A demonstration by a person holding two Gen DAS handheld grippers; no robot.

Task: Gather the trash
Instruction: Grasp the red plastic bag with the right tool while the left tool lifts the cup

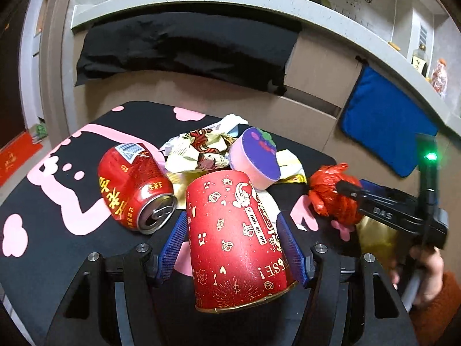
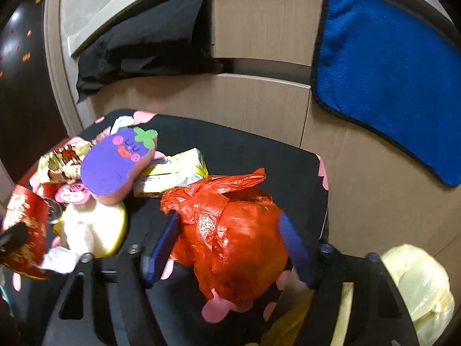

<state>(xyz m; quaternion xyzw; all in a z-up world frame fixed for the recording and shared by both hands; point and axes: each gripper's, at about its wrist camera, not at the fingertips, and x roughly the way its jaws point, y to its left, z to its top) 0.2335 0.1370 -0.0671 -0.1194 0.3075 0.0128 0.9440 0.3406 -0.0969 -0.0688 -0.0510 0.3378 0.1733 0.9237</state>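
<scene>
A red paper cup (image 1: 239,239) with gold print sits tilted between the blue pads of my left gripper (image 1: 230,216), which is shut on its sides. The same cup (image 2: 26,225) shows at the left edge of the right wrist view. A knotted red plastic bag (image 2: 230,239) rests on the black table mat (image 2: 245,150), and my right gripper (image 2: 227,216) is shut on it, a pad against each side. In the left wrist view that gripper (image 1: 343,190) reaches the bag (image 1: 331,199) from the right.
A dented red drink can (image 1: 135,184) lies left of the cup. Behind it are crumpled wrappers (image 1: 196,150), a purple-topped sponge (image 1: 259,155) and a yellow packet (image 2: 175,173). A pale yellow bag (image 2: 417,282) is low at the right. A blue cloth (image 2: 389,72) hangs on the cabinet.
</scene>
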